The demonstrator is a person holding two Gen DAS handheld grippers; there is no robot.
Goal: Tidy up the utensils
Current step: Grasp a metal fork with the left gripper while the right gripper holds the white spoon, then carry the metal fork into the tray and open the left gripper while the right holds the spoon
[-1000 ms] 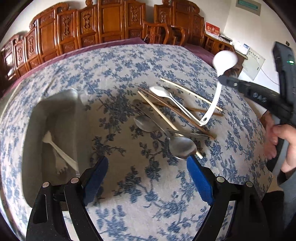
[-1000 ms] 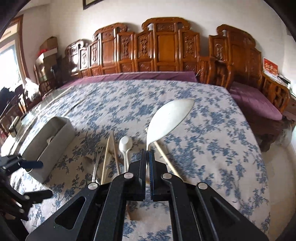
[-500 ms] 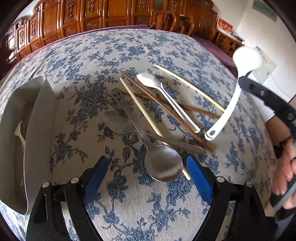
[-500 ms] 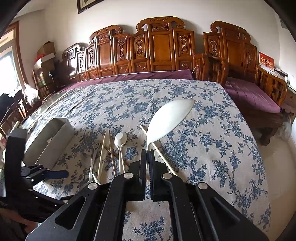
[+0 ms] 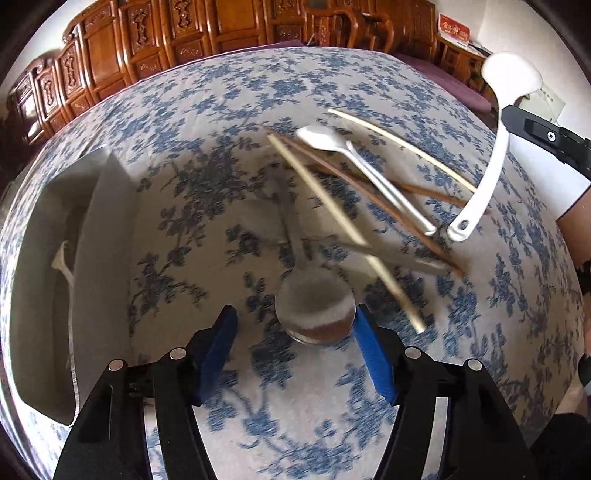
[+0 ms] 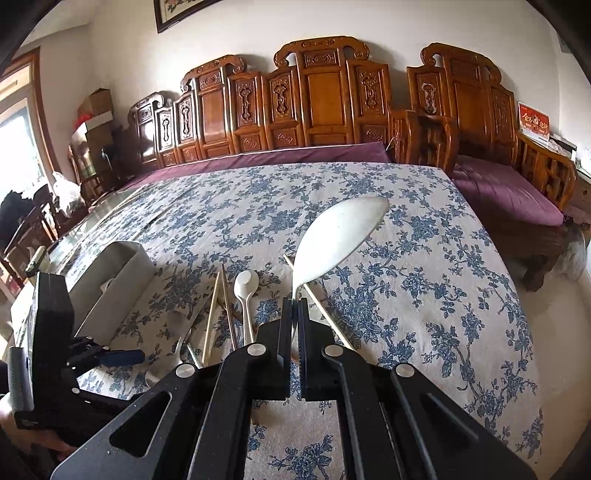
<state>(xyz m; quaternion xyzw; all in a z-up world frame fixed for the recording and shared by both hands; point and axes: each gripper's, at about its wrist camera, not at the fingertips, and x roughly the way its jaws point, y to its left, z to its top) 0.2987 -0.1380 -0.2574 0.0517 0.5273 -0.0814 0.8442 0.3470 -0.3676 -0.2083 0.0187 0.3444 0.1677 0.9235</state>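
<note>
Carved wooden benches point(image 6: 321, 96) with purple cushions point(image 6: 506, 192) line the wall at twelve o'clock; a framed picture point(image 6: 177, 11) hangs at eleven, cardboard boxes point(image 6: 96, 107) at ten.

Home living or dining room. Far wall: row of carved wooden benches point(image 6: 321, 96) with purple seat cushions point(image 6: 506, 188). Framed picture point(image 6: 184, 13) high on white wall. Near: table under blue floral tablecloth point(image 6: 424, 258). Cardboard boxes point(image 6: 94, 110) stacked far left by window.

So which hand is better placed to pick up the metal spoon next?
Left. The left gripper has the metal spoon's bowl between its closing jaws, not yet clamped. The right gripper is shut on the white ladle.
</note>
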